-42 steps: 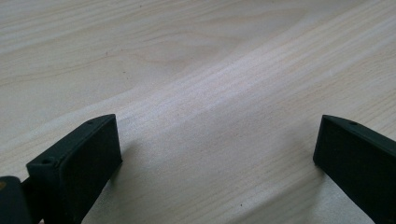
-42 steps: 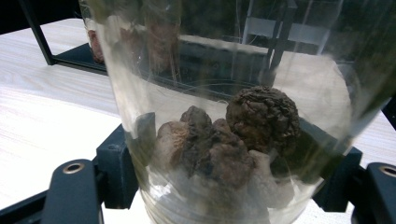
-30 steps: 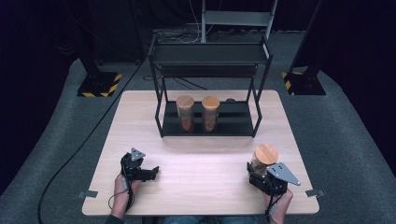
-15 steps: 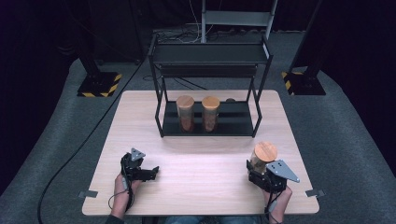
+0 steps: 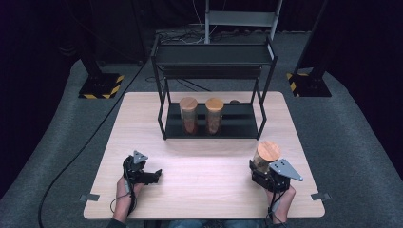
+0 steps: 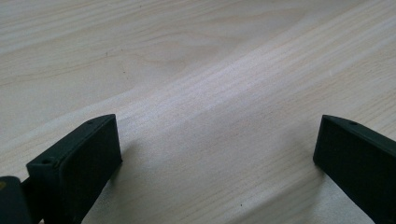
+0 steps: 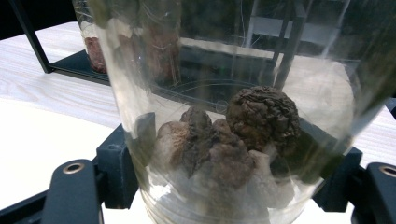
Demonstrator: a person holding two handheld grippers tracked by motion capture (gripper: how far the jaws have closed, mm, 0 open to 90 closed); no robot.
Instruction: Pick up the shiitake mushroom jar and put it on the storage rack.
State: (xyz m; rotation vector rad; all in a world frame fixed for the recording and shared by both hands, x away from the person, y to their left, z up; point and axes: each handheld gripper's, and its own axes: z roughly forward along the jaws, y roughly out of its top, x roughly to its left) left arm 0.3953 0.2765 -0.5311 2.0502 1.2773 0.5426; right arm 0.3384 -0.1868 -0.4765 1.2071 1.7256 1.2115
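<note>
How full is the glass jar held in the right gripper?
Partly full: the glass jar holds brown wrinkled lumps heaped only near its bottom; above them it is clear.

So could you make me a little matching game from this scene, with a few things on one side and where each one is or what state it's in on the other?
Things:
1. right gripper
2. left gripper
3. two jars with cork lids
4. rack

States or places:
A. on the bottom shelf of the rack
B. jaws apart over bare table, nothing between them
C. at the far side of the table
D. clamped on a glass jar of dark lumps

Pairs: 1-D, 2-B, 3-A, 4-C
</note>
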